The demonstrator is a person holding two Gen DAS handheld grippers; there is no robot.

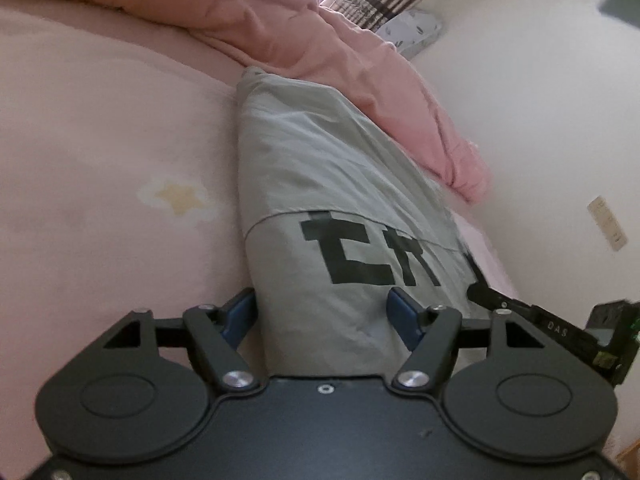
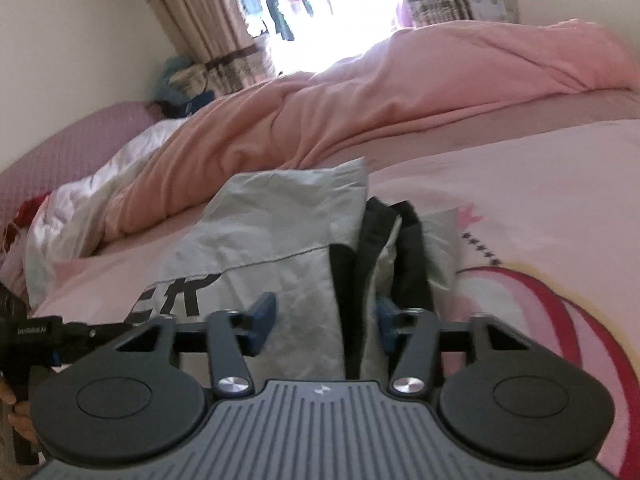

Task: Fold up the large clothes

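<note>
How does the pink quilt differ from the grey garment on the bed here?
The pink quilt is bunched in a rumpled heap at the far side; the grey garment lies flatter, partly folded, between both open tools. The quilt is plain pink; the garment carries black lettering and dark trim. Both rest on the pink bedsheet.

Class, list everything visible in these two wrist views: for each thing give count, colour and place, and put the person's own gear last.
Garment: one, grey with black lettering and black trim, lying part-folded on the bed between both grippers.
Bed sheet: one, pale pink with a yellow star print, under the garment.
Duvet: one, salmon pink, bunched along the far side of the bed.
White bedding: one, white, beside the duvet.
Curtains: striped brown, either side of the bright window.
Wall switch: one, cream, on the white wall.
Left gripper: one, black with blue pads, open astride the garment.
Right gripper: one, black with blue pads, open astride the garment.
</note>
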